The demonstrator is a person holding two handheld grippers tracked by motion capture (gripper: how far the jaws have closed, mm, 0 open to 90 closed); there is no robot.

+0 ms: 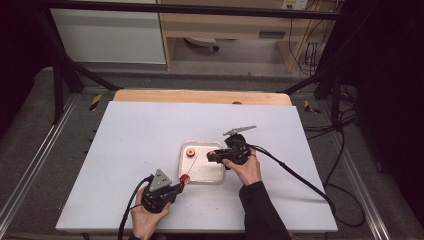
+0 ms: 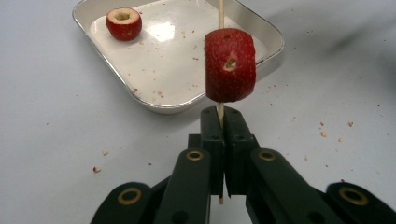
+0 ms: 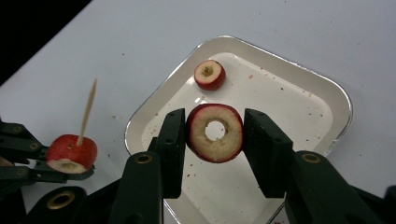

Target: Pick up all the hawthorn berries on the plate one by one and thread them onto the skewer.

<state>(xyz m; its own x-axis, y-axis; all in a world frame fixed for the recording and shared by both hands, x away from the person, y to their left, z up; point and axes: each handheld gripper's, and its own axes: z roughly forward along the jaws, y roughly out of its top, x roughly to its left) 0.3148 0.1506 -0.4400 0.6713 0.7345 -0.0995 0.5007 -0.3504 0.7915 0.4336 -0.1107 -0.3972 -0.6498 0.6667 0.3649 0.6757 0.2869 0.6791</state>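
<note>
Now, cored fruit [image 3: 215,133] btwn right tongs [image 3: 215,140]

This looks like a lab or recording workspace: a flat white tabletop [image 1: 150,150] stands inside a black metal frame [image 1: 200,10], with black cables [image 1: 345,165] trailing over grey floor at the right, and pale wooden shelving [image 1: 225,25] beyond the far edge.
</note>
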